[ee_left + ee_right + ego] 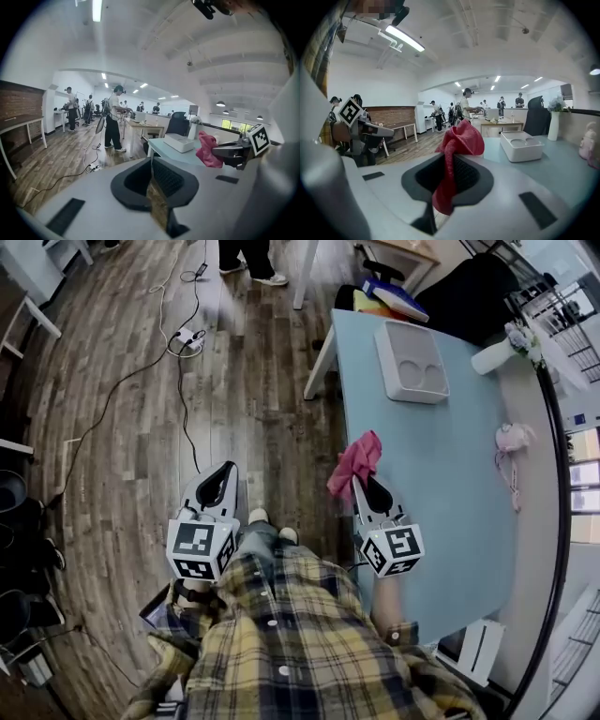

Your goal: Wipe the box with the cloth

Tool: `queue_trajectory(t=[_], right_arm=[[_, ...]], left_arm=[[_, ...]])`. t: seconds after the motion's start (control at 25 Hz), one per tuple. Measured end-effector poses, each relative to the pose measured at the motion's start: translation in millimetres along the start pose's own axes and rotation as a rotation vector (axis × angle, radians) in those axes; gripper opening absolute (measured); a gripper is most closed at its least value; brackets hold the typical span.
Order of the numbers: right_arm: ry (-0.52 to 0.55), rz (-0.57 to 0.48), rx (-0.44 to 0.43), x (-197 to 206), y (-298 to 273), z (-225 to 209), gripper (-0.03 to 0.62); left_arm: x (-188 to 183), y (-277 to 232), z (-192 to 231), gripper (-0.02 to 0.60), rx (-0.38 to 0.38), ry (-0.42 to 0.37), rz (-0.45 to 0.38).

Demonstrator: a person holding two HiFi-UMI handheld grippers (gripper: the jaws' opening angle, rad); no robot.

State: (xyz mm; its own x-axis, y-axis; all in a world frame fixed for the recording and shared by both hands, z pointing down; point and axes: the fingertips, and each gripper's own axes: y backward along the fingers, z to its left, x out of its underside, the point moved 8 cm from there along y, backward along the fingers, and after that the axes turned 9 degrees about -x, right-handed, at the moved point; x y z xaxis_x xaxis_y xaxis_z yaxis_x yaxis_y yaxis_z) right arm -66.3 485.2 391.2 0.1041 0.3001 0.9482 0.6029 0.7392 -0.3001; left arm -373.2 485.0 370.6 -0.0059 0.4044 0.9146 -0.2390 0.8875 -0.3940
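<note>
A pale blue desk with a smooth matt top was seen at three o'clock in the head view. Its white leg was planted on a floor of brown wooden planks that filled the nine o'clock side. A white power strip with a dark cable was lying on those planks at eleven o'clock. In the gripper views a long open office was shown, with white walls, ceiling strip lights, a brick-faced wall and several standing people.

The box, white, rectangular with rounded corners and two round recesses in its top, was set on the desk at one o'clock, well apart from both tools. A white vase with flowers stood at its three o'clock.

The cloth, red-pink, knitted and bunched, was clamped in the right tool above the desk's near edge, at the box's seven o'clock. Its folds rose above the jaws and a tail hung below them. The left tool was held over the floor at the right tool's nine o'clock, its jaws pressed together on nothing.
</note>
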Motion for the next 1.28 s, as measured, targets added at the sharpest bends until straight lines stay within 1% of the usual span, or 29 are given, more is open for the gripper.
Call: queue_trajectory(t=[0.08, 0.24, 0.48, 0.72, 0.96, 1.12, 1.28], right_arm=[[0.004, -0.003, 0.0, -6, -14, 1, 0.049], [0.018, -0.014, 0.001, -18, -40, 5, 0.049], [0.026, -0.006, 0.015, -25, -67, 14, 0.049], [0.019, 0.016, 0.013, -24, -85, 9, 0.049], [0.003, 0.02, 0.01, -25, -117, -9, 0.049], [0.004, 0.023, 0.004, -34, -147, -30, 0.049], [0.011, 0.014, 0.003, -54, -181, -63, 0.049]], left_arm=[[-4, -7, 13, 0.047, 0.006, 0.009, -0.004], [-12, -18, 35, 0.101, 0.017, 0.012, -0.021], [-15, -28, 62, 0.169, 0.03, 0.023, -0.019], [-17, -47, 75, 0.196, 0.042, 0.021, -0.014], [-25, -80, 86, 0.212, 0.045, 0.019, -0.012], [-36, -112, 94, 0.213, 0.041, 0.021, -0.007], [-60, -155, 100, 0.213, 0.042, 0.021, -0.008]])
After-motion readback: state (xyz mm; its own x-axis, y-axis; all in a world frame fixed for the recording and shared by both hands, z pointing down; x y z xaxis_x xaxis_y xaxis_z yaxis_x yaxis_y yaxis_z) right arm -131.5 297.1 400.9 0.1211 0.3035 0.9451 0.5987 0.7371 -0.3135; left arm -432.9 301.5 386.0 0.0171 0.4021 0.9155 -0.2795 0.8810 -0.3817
